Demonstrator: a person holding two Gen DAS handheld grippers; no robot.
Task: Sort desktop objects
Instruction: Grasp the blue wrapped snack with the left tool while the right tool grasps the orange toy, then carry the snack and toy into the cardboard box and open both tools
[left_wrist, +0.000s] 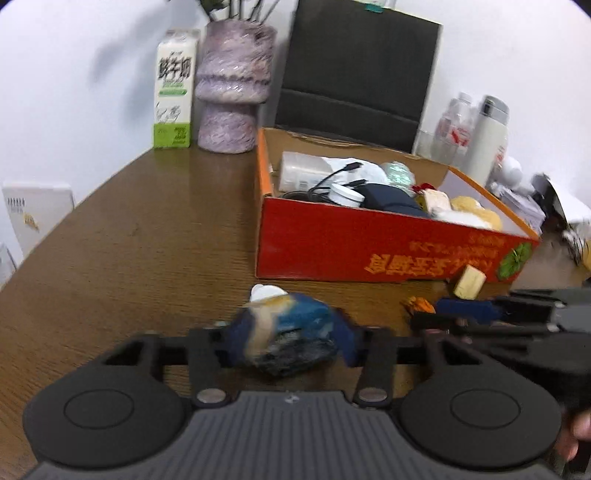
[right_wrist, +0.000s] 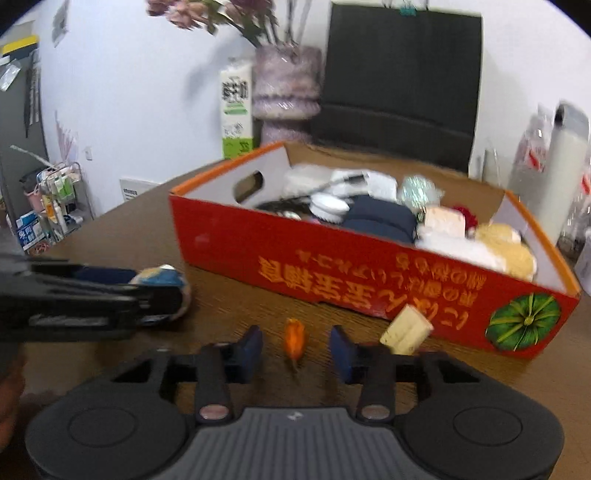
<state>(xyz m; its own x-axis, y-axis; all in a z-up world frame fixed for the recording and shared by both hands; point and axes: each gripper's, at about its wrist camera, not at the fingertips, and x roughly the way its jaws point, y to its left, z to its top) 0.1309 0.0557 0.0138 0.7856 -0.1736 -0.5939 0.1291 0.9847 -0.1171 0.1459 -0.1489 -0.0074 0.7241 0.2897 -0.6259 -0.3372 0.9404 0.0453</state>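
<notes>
A blue and tan soft ball (left_wrist: 291, 332) sits between the fingers of my left gripper (left_wrist: 290, 343), whose pads press on both its sides, low over the brown table (left_wrist: 147, 240). From the right wrist, the same ball (right_wrist: 162, 278) shows at the tip of the left gripper (right_wrist: 166, 299). My right gripper (right_wrist: 295, 350) stands open around a small orange object (right_wrist: 294, 338) on the table, with a gap on each side. A cream block (right_wrist: 406, 330) leans against the red cardboard box (right_wrist: 295, 254), just right of it.
The red box (left_wrist: 369, 243) is filled with several items: cables, a white jar, a dark pouch, yellow fluff. A milk carton (left_wrist: 173, 88) and purple vase (left_wrist: 232, 88) stand at the back. A black chair (left_wrist: 358, 74), bottles and a white flask (left_wrist: 484, 136) lie beyond.
</notes>
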